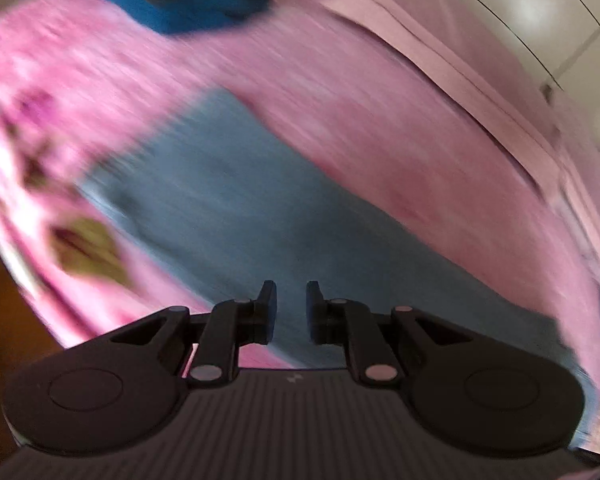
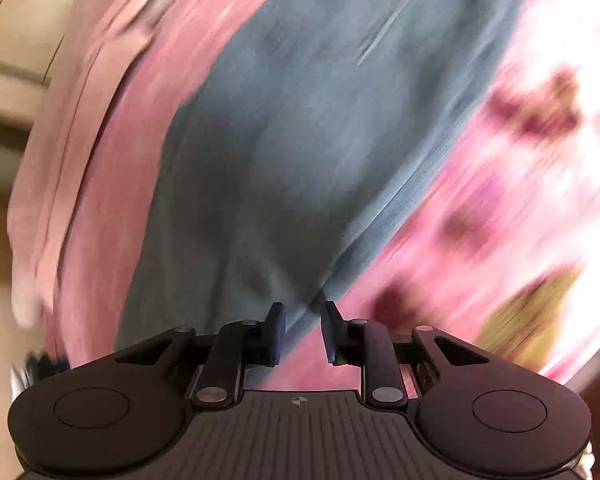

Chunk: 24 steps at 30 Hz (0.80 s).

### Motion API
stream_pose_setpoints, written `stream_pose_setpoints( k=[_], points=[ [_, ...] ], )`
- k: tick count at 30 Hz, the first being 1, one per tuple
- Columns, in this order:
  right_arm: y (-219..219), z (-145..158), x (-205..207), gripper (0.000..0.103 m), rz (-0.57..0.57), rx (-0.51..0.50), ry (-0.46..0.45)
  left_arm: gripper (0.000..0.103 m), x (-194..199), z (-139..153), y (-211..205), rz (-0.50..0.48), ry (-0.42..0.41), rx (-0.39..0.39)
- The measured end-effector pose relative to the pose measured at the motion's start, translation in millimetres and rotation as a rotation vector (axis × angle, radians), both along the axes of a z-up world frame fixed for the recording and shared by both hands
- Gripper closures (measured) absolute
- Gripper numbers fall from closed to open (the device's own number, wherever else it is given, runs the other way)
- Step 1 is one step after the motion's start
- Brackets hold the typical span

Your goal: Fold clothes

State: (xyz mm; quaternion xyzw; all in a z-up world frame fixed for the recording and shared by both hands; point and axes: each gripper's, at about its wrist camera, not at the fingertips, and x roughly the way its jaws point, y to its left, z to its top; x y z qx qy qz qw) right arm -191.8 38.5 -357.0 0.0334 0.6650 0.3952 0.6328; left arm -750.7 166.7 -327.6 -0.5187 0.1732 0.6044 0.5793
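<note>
A grey-blue garment [image 1: 236, 216] lies flat across a pink flowered bedspread [image 1: 100, 92], blurred by motion in both views. My left gripper [image 1: 291, 312] hovers over the garment's near part, open with a narrow gap and nothing between its fingers. In the right wrist view the same garment [image 2: 300, 120] runs diagonally, and its lower edge meets the bedspread [image 2: 520, 200] just ahead of the fingertips. My right gripper [image 2: 302, 330] is open above that edge, and no cloth is pinched between its pads.
A stack of folded clothes, blue [image 1: 180, 12] beneath darker pieces, sits at the far end of the bed. A pale pink folded sheet [image 1: 440, 48] lies along the bed's edge beside cream cabinet doors [image 1: 540, 12]. Brown floor [image 1: 4, 300] shows at the left.
</note>
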Motion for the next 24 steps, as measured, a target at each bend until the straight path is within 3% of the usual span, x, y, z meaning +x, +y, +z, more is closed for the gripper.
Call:
stream_pose_setpoints(
  k=[6, 12, 19, 24],
  points=[
    [-36, 14, 112, 0.08, -0.138, 0.031, -0.032, 0.083, 130, -20, -14, -0.075, -0.252, -0.104],
    [-55, 25, 187, 0.079, -0.167, 0.045, -0.026, 0.078, 203, -39, -42, 0.033, -0.413, -0.21],
    [-56, 11, 234, 0.078, -0.218, 0.082, 0.047, 0.076, 233, -52, -43, 0.109, -0.382, -0.225],
    [-50, -1, 242, 0.077, -0.22, 0.115, 0.1, 0.076, 240, -59, -49, 0.164, -0.372, -0.226]
  ],
)
